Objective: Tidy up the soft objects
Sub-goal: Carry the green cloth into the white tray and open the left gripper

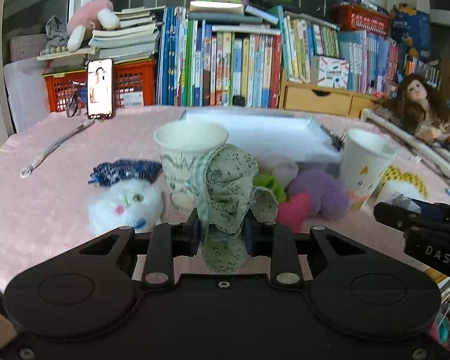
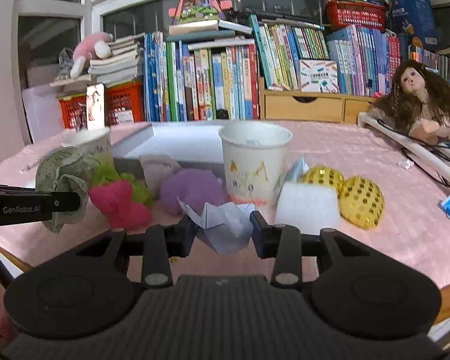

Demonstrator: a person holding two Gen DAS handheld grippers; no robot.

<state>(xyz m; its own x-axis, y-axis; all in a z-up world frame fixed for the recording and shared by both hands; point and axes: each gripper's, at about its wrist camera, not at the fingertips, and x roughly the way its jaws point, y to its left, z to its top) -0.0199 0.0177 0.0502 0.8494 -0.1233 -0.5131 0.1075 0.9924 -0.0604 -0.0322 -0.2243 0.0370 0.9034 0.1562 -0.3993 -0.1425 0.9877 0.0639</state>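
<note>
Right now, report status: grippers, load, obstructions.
Left gripper shut on green floral cloth. Right gripper shut on folded paper. Paper cups ahead, plush toys between.

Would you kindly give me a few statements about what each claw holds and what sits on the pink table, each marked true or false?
1. The left claw is shut on the green floral cloth. True.
2. The right claw is open and holds nothing. False: it is shut on the folded white paper.
3. The cat-face paper cup stands upright. True.
4. The purple pompom sits inside a cup. False: it lies on the pink table.
5. Two gold sequined balls lie right of the cat-face cup. True.
</note>
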